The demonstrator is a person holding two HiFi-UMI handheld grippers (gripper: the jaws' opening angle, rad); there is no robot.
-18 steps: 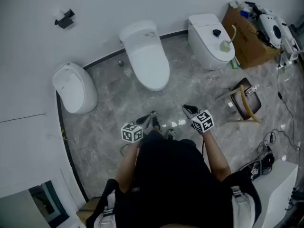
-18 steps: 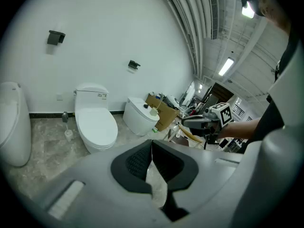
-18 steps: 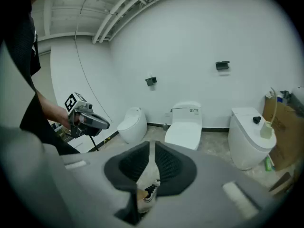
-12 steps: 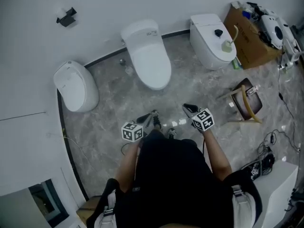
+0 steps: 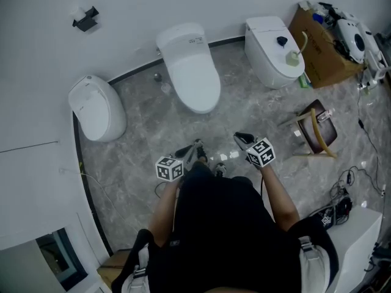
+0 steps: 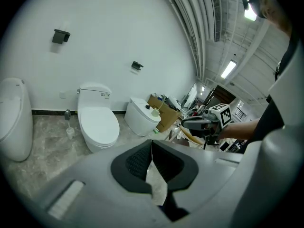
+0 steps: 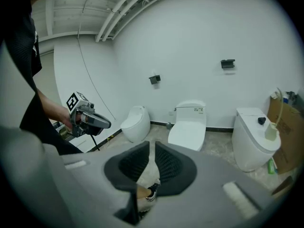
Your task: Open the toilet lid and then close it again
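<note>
So: left gripper [image 6: 151,145] jaws are pressed together at the tips, nothing in them. Right gripper [image 7: 152,148] jaws sit a thin slit apart, also empty. Through that slit, lower down, only the person's shoe [image 7: 151,192] and grey marble floor [image 5: 140,124] show. Both grippers are held side by side, tips angled down, well apart from every fixture. Straight ahead of the tips, against the white wall [image 5: 244,5], stands the toilet [image 5: 190,72], its lid [image 5: 195,87] down flat on the bowl. Left of the left tips is an oval toilet [image 5: 96,108], lid down too. Right of the right tips is a third toilet [image 5: 272,50], cardboard box [image 5: 317,47] just beside it. Nearer on that side is a brown chair [image 5: 317,132].
</note>
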